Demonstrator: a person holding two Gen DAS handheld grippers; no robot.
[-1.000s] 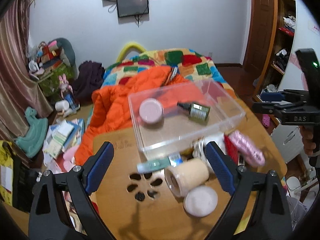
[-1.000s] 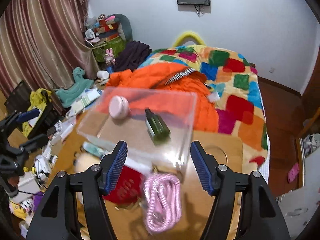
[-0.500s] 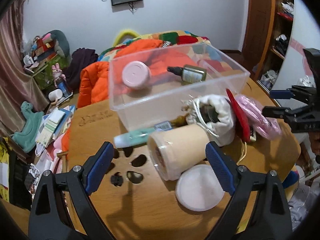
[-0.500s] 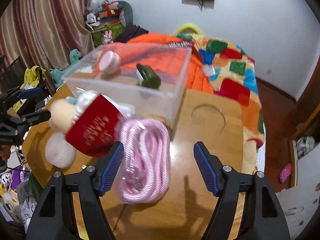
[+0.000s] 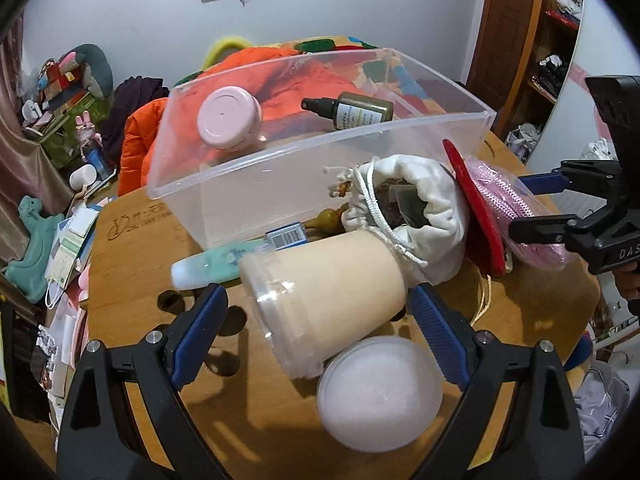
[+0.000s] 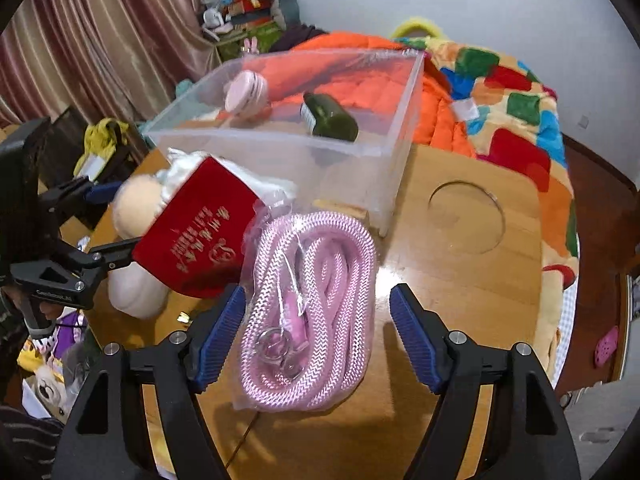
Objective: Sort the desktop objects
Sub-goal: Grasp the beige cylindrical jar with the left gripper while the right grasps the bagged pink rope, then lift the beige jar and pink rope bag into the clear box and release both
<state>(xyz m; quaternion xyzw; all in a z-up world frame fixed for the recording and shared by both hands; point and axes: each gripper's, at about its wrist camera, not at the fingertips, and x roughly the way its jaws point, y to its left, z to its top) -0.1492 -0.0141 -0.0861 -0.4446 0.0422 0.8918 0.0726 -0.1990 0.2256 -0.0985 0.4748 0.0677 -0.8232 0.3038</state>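
Observation:
A clear plastic box (image 5: pixel 400 152) (image 6: pixel 360 160) on the wooden table holds a pink jar (image 5: pixel 228 118) (image 6: pixel 246 90) and a dark green spray bottle (image 5: pixel 352 111) (image 6: pixel 330 117). My left gripper (image 5: pixel 318 328) is open around a beige roll (image 5: pixel 328 300) lying on its side, above a white round lid (image 5: pixel 380 392). My right gripper (image 6: pixel 314 334) is open around a bagged pink rope (image 6: pixel 308 304) (image 5: pixel 516 208). A red booklet (image 6: pixel 196 240) (image 5: pixel 476 208), a white drawstring pouch (image 5: pixel 420 212) and a teal tube (image 5: pixel 212 266) lie between them.
The wooden table (image 6: pixel 460 288) has a round recess (image 6: pixel 466 216) at its right and flower-shaped cutouts (image 5: pixel 170 302) at its left. Behind it is a bed with an orange jacket (image 6: pixel 360 76) and a patchwork quilt (image 6: pixel 508 96). Clutter covers the floor at the left.
Both grippers have come down and forward toward the table. The left one now brackets the beige roll; the right one now brackets the pink rope. Both stayed open.

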